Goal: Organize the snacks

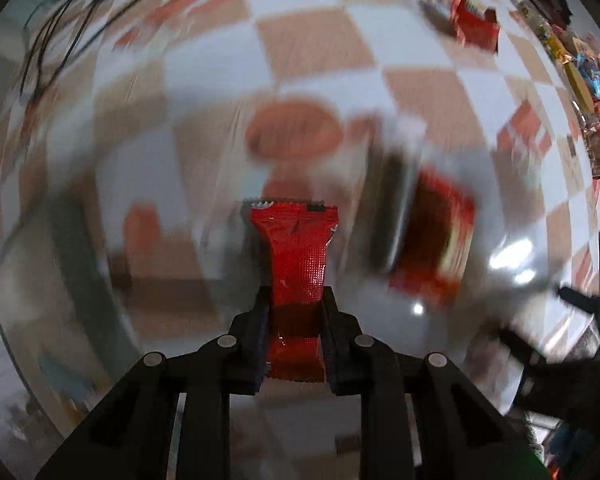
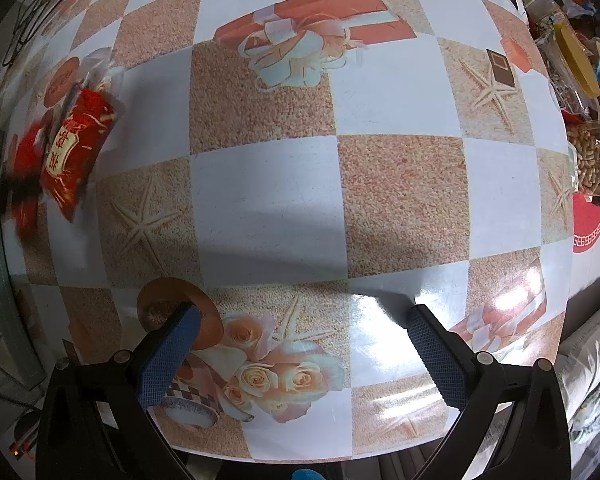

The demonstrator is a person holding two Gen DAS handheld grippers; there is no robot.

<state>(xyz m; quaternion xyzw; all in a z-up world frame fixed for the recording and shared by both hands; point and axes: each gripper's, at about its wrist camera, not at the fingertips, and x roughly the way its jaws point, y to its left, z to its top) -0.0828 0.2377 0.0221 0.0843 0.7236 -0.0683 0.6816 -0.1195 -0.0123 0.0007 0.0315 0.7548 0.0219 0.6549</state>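
My left gripper [image 1: 295, 300] is shut on a small red snack packet [image 1: 296, 252], held above the checkered tablecloth; the view is motion-blurred. A larger red snack bag [image 1: 432, 240] lies just right of it, and another red bag [image 1: 474, 26] sits far back right. In the right wrist view the red bag with gold lettering [image 2: 76, 152] lies at the table's left, with the blurred left gripper and its red packet [image 2: 24, 172] beside it. My right gripper [image 2: 304, 340] is open and empty above the table's near edge.
A heap of assorted snacks [image 2: 580, 80] lines the table's right side, with a bag of peanuts [image 2: 590, 160]. A small brown packet [image 2: 500, 66] lies at the back right. Black cables [image 1: 60, 28] run over the far left. The table edge [image 2: 300, 456] is near.
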